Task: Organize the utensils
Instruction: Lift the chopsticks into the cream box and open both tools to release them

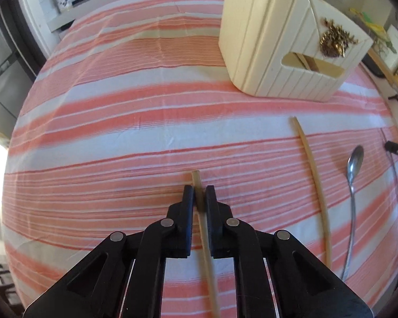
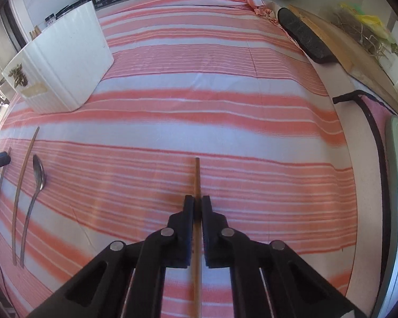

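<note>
Here, in the left wrist view, the left hand-held gripper point(image 1: 199, 194) is clamped on a pale wooden chopstick point(image 1: 204, 241) near its far tip; the stick's long axis runs straight along the black fingers point(image 1: 187, 198), back under the camera. The gripper sits low over the pink-and-white striped surface point(image 1: 119, 132). The cream ribbed plastic utensil holder point(image 1: 273, 53) stands ahead and to the right, well apart. A second pale chopstick point(image 1: 314, 182) and a long metal spoon point(image 1: 354, 180) lie on the cloth to the right, roughly parallel.

In the right wrist view, the right hand-held gripper point(image 2: 198, 205) is closed on a darker brown wooden chopstick point(image 2: 197, 180), also lengthwise between its fingers. The holder point(image 2: 66, 61) lies far ahead-left; I judge the left one nearer to it. Both point forward, nearly level.
</note>
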